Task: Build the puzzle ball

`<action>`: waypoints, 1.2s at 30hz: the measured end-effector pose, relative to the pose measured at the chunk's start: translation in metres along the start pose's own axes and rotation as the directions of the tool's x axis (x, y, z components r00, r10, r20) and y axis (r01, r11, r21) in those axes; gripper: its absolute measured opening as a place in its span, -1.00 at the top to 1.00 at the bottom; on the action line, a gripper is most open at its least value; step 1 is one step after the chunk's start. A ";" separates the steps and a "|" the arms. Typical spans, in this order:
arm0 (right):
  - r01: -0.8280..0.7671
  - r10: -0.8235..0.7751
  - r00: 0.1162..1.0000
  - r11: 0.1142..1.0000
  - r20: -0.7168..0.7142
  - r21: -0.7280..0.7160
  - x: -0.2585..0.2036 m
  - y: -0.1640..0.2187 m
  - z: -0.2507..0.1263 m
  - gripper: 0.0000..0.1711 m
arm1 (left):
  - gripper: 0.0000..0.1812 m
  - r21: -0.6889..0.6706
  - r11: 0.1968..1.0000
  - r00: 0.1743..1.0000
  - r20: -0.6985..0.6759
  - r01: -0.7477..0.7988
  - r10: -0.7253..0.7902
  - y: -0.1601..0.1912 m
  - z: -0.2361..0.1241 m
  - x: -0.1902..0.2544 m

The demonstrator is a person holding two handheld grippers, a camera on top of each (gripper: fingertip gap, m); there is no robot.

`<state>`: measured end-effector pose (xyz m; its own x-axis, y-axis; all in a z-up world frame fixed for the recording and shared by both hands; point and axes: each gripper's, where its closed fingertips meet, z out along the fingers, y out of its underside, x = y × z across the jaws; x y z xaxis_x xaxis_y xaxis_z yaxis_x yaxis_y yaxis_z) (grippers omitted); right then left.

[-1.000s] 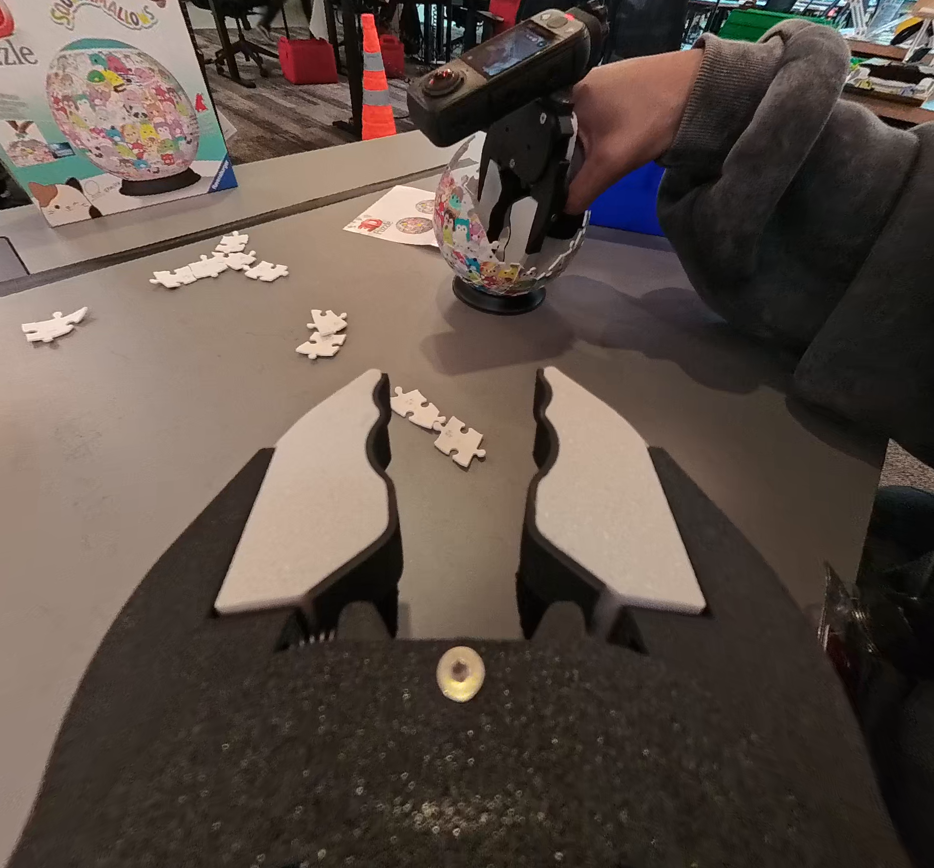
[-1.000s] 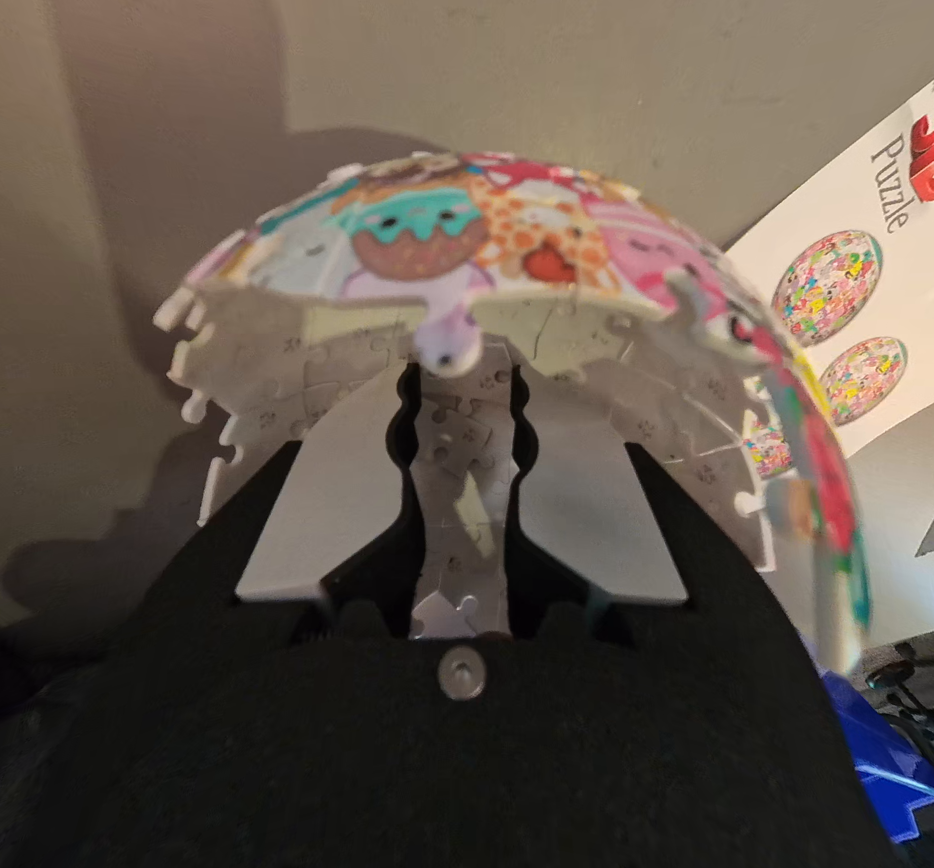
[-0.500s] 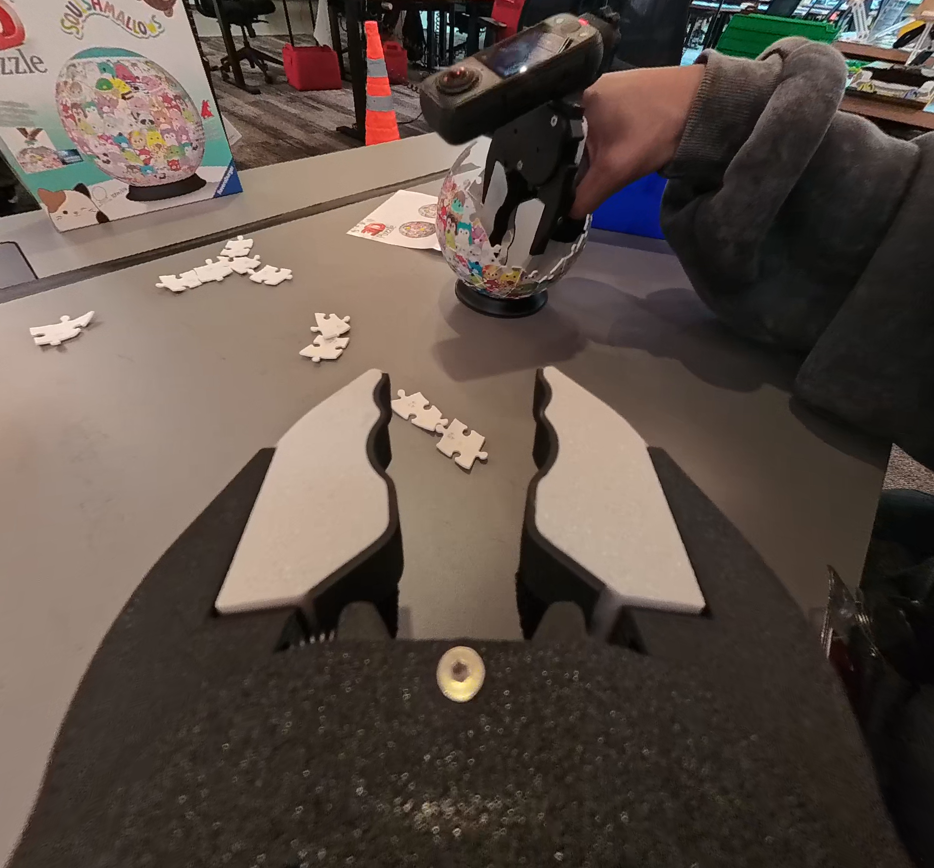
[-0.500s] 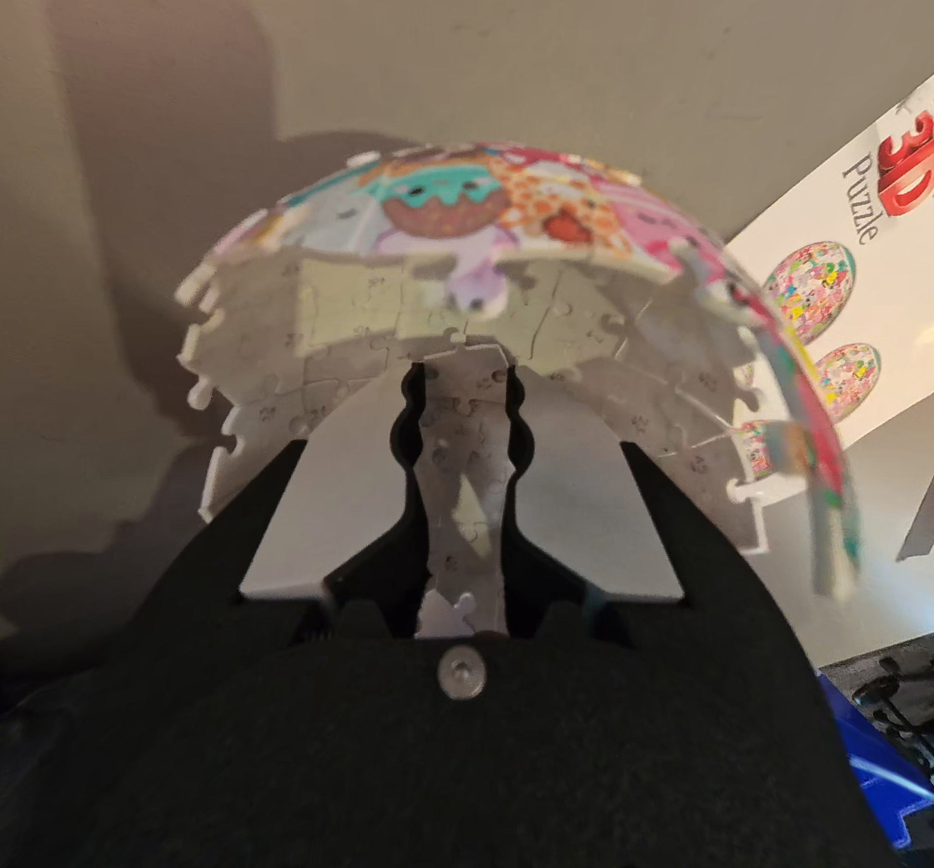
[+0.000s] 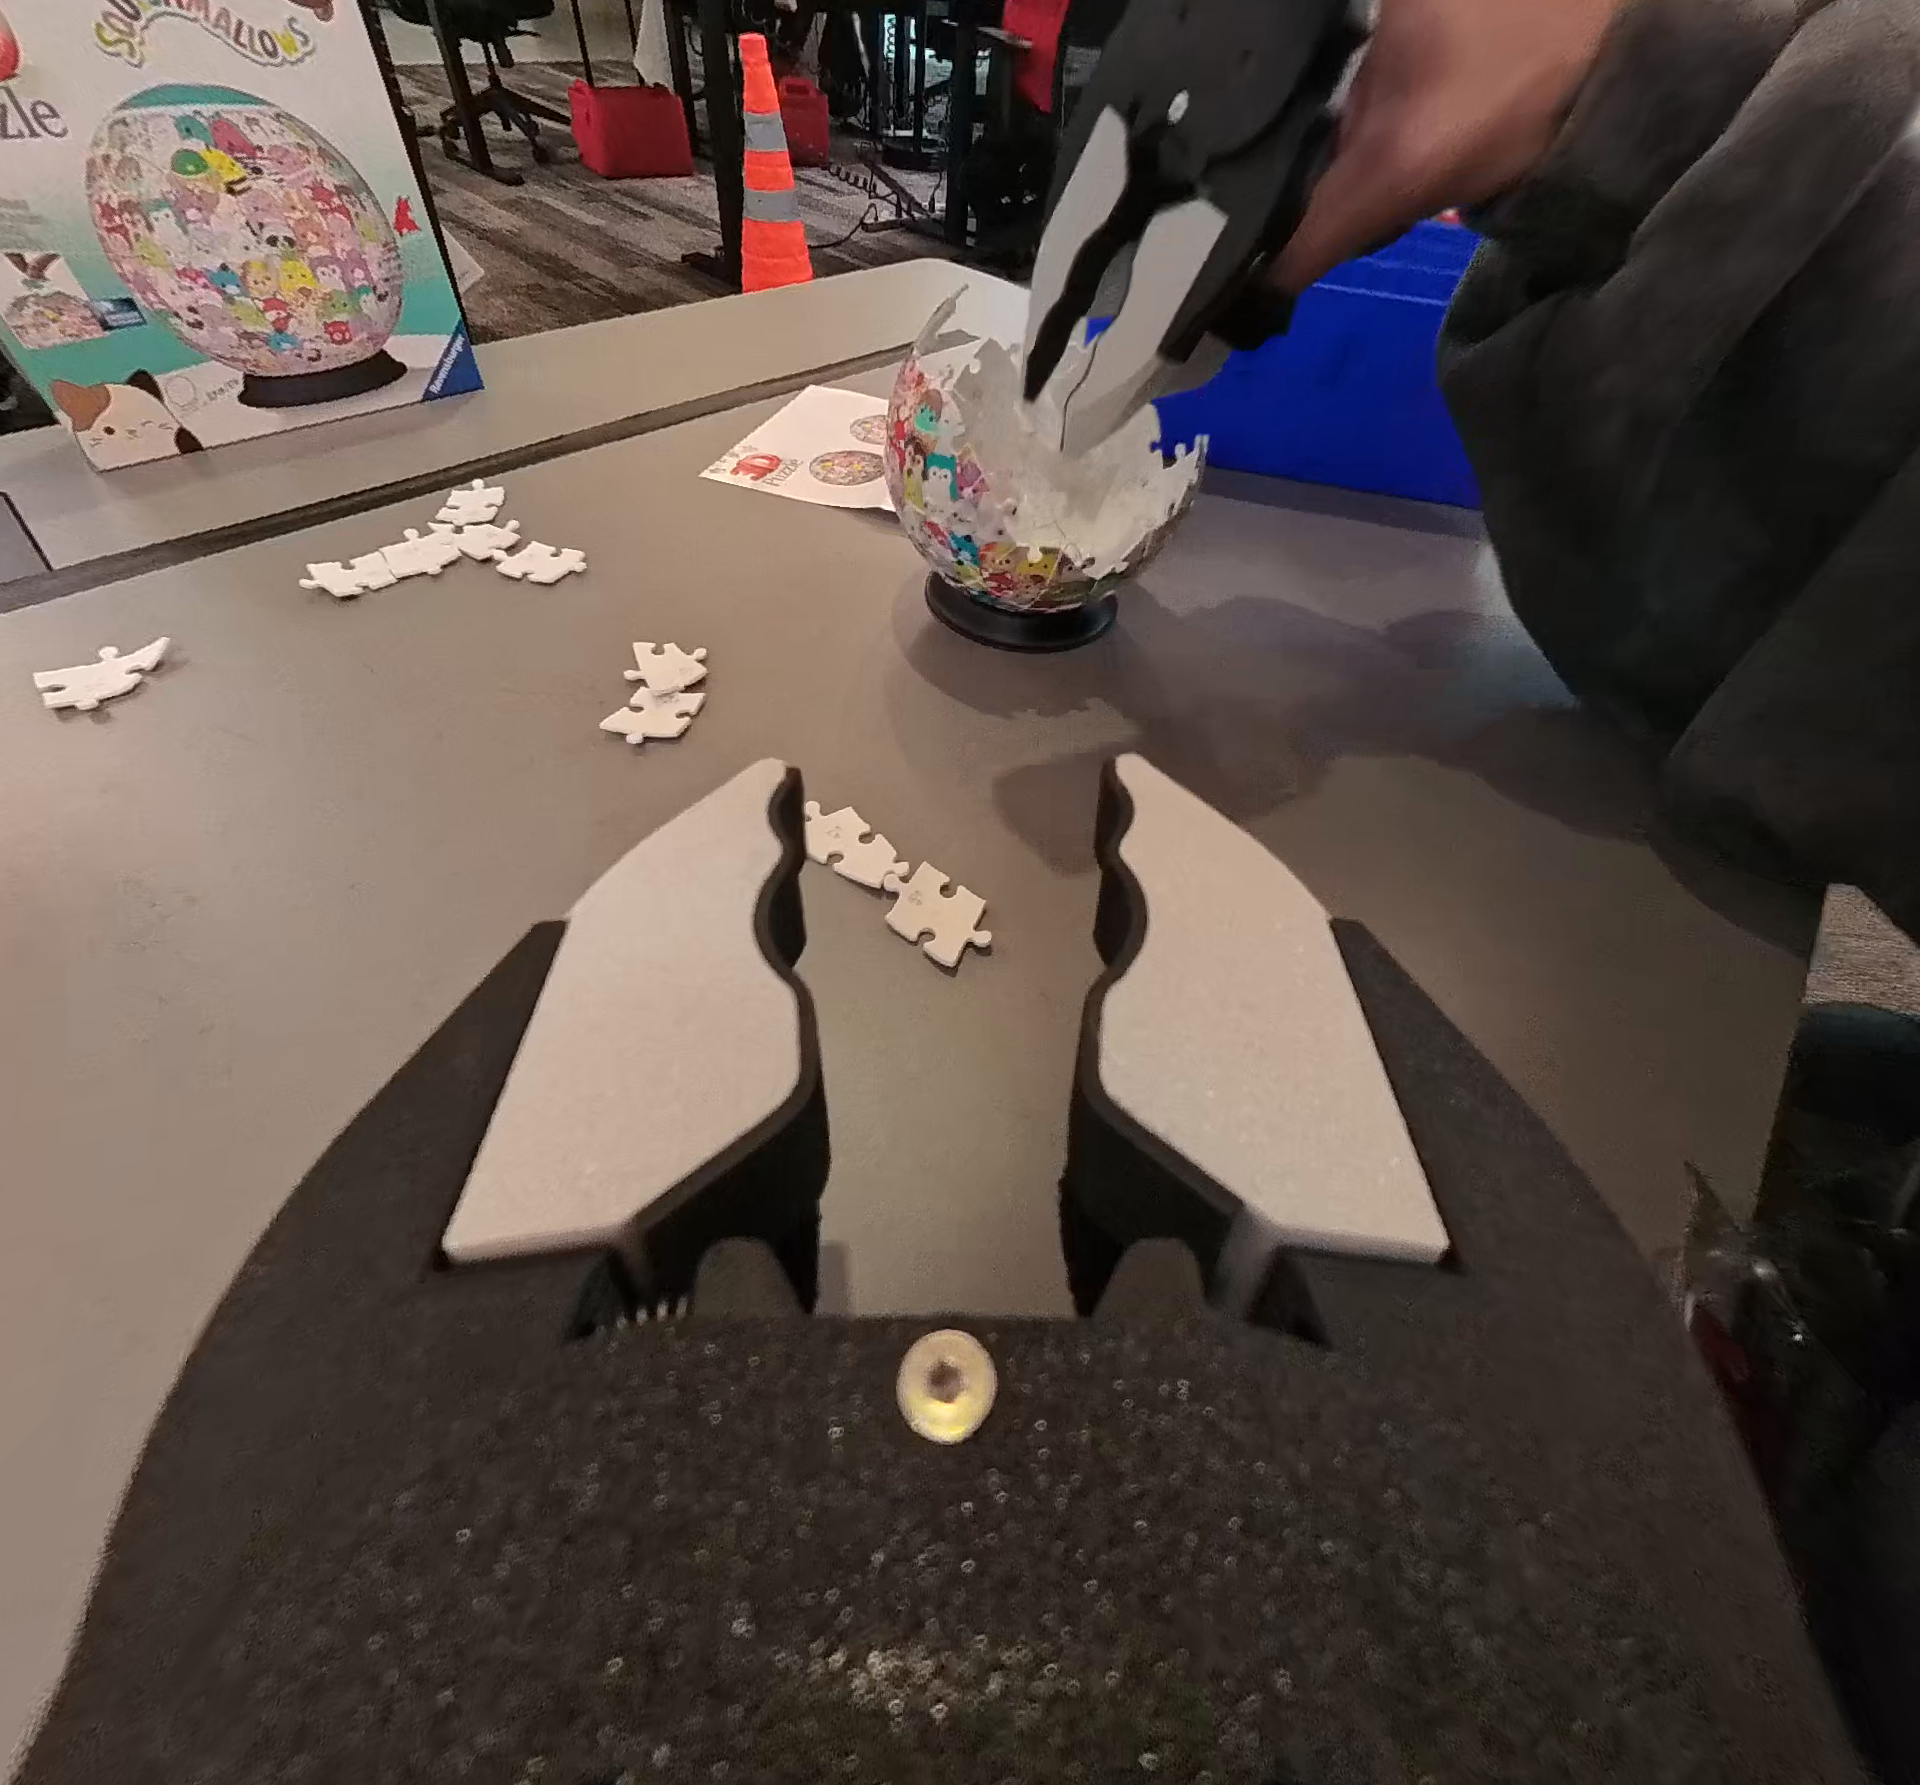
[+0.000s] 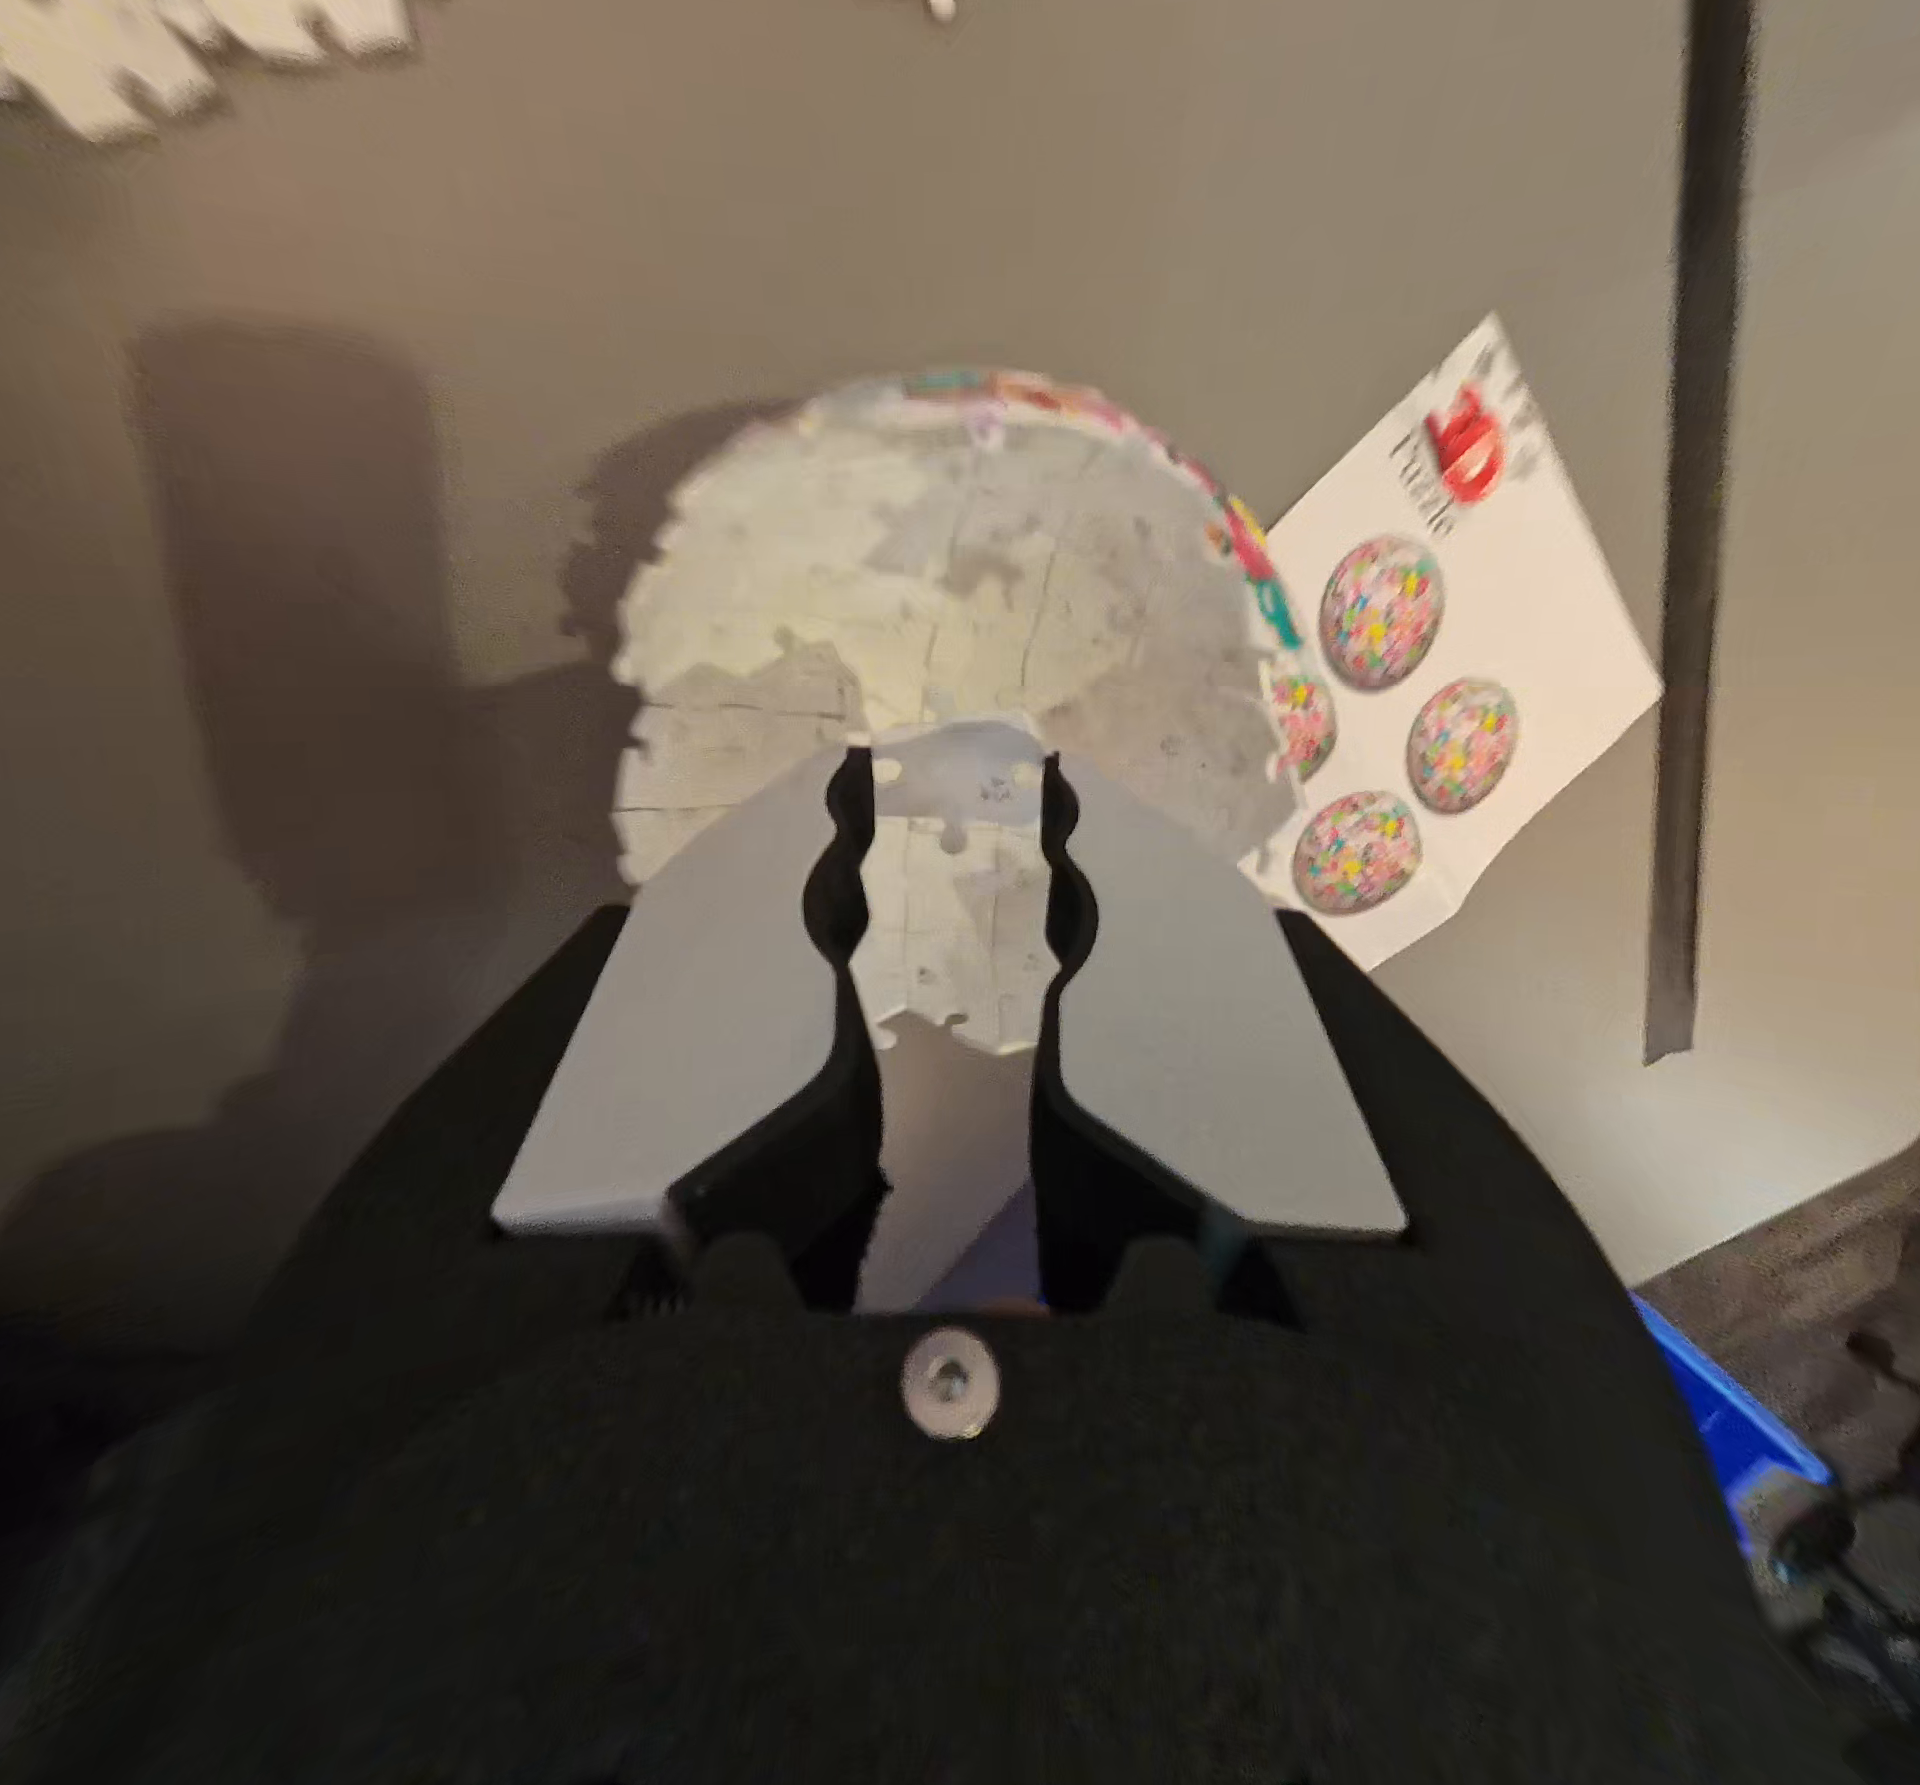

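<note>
The half-built puzzle ball (image 5: 987, 509) stands open-topped on a black stand (image 5: 1018, 618) on the grey table; the right wrist view looks down into its white inside (image 6: 935, 592). My right gripper (image 5: 1075, 400) hovers just above the ball's rim. It is shut on a white puzzle piece (image 6: 956, 790) held at its fingertips (image 6: 956, 769). My left gripper (image 5: 945, 779) is open and empty, low over the table. Two joined white pieces (image 5: 899, 883) lie between its fingertips.
More loose white pieces lie to the left (image 5: 660, 691), (image 5: 447, 551), (image 5: 99, 675). The puzzle box (image 5: 229, 208) stands at the back left. A leaflet (image 5: 800, 452) lies beside the ball. A blue bin (image 5: 1340, 385) and a person's grey sleeve (image 5: 1714, 385) are on the right. The gap from one gripper's tips to the other's is roughly 25 cm.
My right gripper has lifted up and back from inside the ball, so the ball now looks smaller and is seen from above. My left gripper has barely moved.
</note>
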<state>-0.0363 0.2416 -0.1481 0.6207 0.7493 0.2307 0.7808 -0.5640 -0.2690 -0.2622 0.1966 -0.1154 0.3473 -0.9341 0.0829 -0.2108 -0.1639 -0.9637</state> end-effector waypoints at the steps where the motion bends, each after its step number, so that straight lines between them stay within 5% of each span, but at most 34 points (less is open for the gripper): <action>1: 0.017 -0.017 1.000 0.998 -0.002 0.052 -0.006 -0.009 -0.013 0.65 | 0.42 0.003 1.000 1.000 -0.012 0.022 -0.022 -0.001 0.001 0.001; 6: 0.126 -0.135 0.991 0.939 0.008 0.320 -0.061 -0.059 -0.069 0.65 | 0.45 -0.006 0.963 0.947 -0.177 0.271 -0.268 -0.011 0.014 0.025; 10: 0.184 -0.192 0.981 0.884 -0.025 0.430 -0.104 -0.078 -0.083 0.65 | 0.47 -0.076 0.860 0.795 -0.349 0.504 -0.497 -0.020 0.024 0.054; 15: 0.225 -0.218 0.973 0.848 -0.070 0.479 -0.142 -0.080 -0.081 0.65 | 0.48 -0.137 0.764 0.640 -0.464 0.630 -0.612 -0.027 0.020 0.075; 20: 0.290 -0.272 0.956 0.832 -0.108 0.473 -0.182 -0.085 -0.073 0.65 | 0.51 -0.182 0.775 0.644 -0.461 0.605 -0.611 -0.020 0.019 0.091; 21: 0.309 -0.289 0.950 0.827 -0.116 0.470 -0.189 -0.086 -0.072 0.65 | 0.61 -0.190 0.781 0.651 -0.455 0.595 -0.607 -0.016 0.018 0.094; 22: 0.321 -0.299 0.946 0.823 -0.124 0.469 -0.195 -0.087 -0.071 0.68 | 0.94 -0.196 0.786 0.654 -0.458 0.587 -0.603 -0.013 0.017 0.096; 26: 0.315 -0.297 0.948 0.809 -0.116 0.496 -0.204 -0.082 -0.072 0.64 | 0.98 -0.210 0.817 0.690 -0.449 0.536 -0.568 -0.005 0.013 0.098; 32: 0.065 -0.206 0.968 0.754 0.141 0.654 -0.202 -0.069 -0.104 0.71 | 0.98 -0.127 0.964 0.865 -0.425 0.234 -0.266 -0.004 0.000 0.097; 36: 0.076 -0.240 0.958 0.742 0.158 0.667 -0.218 -0.077 -0.102 0.72 | 0.98 -0.084 0.996 0.903 -0.423 0.038 -0.070 -0.006 -0.007 0.110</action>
<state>-0.2248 0.0860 -0.0823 0.3959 0.9079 0.1378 0.5784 -0.1300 -0.8053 -0.2293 0.0925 -0.0991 -0.0578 -0.9665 0.2499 -0.2739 -0.2254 -0.9350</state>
